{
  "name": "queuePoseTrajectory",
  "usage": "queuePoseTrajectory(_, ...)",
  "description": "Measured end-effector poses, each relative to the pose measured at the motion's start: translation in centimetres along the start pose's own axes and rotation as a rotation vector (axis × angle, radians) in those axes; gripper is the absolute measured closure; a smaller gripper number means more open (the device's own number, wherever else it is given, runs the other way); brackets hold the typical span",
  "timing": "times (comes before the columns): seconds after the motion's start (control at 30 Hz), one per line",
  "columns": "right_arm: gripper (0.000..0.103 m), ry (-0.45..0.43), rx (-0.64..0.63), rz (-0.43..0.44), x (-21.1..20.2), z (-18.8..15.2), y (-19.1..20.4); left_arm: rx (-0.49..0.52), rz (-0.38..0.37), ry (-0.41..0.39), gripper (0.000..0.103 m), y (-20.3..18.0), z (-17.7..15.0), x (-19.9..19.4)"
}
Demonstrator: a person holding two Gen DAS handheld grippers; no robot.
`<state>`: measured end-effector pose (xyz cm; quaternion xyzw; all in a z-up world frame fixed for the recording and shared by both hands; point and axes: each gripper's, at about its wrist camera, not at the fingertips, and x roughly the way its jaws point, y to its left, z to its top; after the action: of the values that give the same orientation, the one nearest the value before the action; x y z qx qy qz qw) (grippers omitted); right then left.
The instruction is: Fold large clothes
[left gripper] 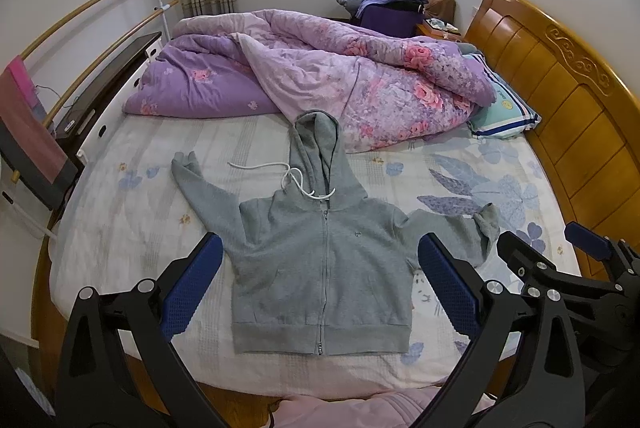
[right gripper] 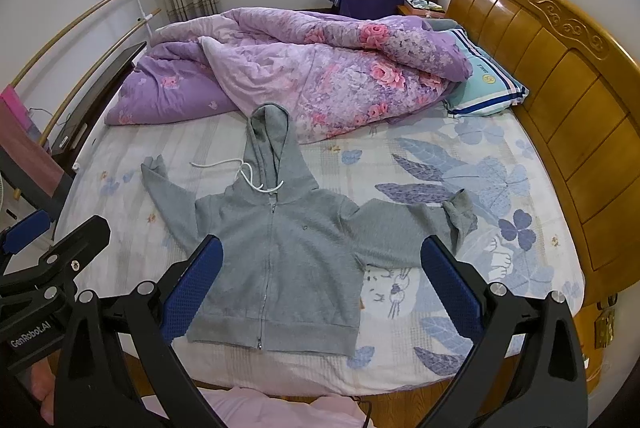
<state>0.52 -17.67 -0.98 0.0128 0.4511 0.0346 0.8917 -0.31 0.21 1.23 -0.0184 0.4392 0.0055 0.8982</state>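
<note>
A: Hoodie (left gripper: 316, 268) lies flat, zipped, sleeves spread on the bed (left gripper: 120, 228), likely ready for folding.
B: Left gripper (left gripper: 320, 288), right gripper (right gripper: 320, 288): both wide open, empty, above the near edge.

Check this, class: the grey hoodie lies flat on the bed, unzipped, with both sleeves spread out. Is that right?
Not quite. The hoodie is zipped shut, as the left wrist view shows: the zip runs closed from collar to hem. The rest holds: it lies flat on the bed, both sleeves spread out.
</note>
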Motion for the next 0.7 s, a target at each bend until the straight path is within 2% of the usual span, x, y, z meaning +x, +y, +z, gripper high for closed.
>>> queuePoseTrajectory(0.7,0.007,0.017,-0.021,0.035,-0.1,0.1,-0.1,-0.012,0.002,0.014,0.005,1.8,-1.0,0.3)
